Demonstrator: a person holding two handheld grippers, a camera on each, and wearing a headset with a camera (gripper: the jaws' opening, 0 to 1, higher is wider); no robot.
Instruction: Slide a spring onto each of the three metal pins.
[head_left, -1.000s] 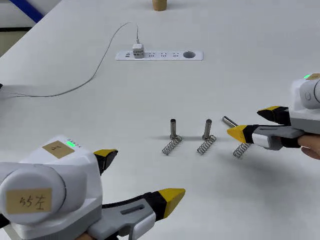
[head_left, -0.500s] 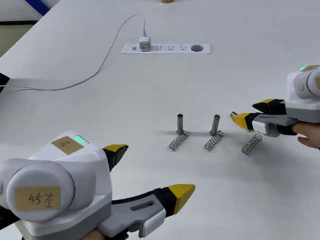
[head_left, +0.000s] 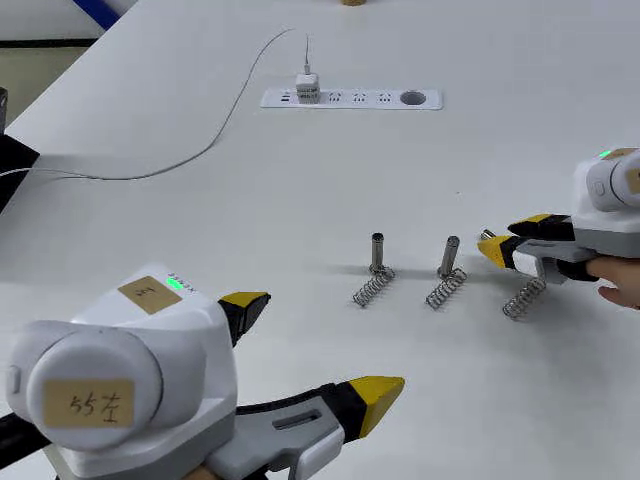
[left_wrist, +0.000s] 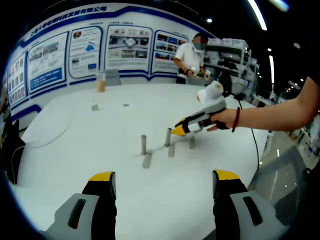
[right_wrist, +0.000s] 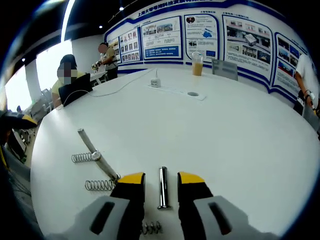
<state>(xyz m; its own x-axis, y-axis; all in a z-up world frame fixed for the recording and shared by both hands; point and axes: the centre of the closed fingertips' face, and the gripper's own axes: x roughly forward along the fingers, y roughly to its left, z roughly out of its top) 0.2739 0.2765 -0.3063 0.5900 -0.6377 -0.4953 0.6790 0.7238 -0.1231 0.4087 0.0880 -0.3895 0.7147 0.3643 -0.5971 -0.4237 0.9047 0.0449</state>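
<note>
Two metal pins (head_left: 377, 252) (head_left: 450, 256) stand upright mid-table, and a spring (head_left: 373, 287) (head_left: 446, 288) lies in front of each. The third pin (right_wrist: 162, 186) lies flat between the jaws of my right gripper (right_wrist: 161, 179), with a small gap on either side. That gripper (head_left: 512, 238) comes in from the right, and the third spring (head_left: 524, 297) lies just below it. My left gripper (head_left: 315, 345) hovers open and empty near the front left, well short of the pins. The standing pins (left_wrist: 143, 144) (left_wrist: 168, 136) also show in the left gripper view.
A white power strip (head_left: 350, 99) with a charger (head_left: 306, 84) and a cable (head_left: 200, 150) lies at the back of the white table (head_left: 300, 200). A cup (right_wrist: 197, 64) stands farther off. A dark object (head_left: 12, 160) sits past the table's left edge. People stand beyond the table.
My right gripper has moved onto the lying pin and its jaws have narrowed around it. The head camera has shifted. The left gripper keeps its pose.
</note>
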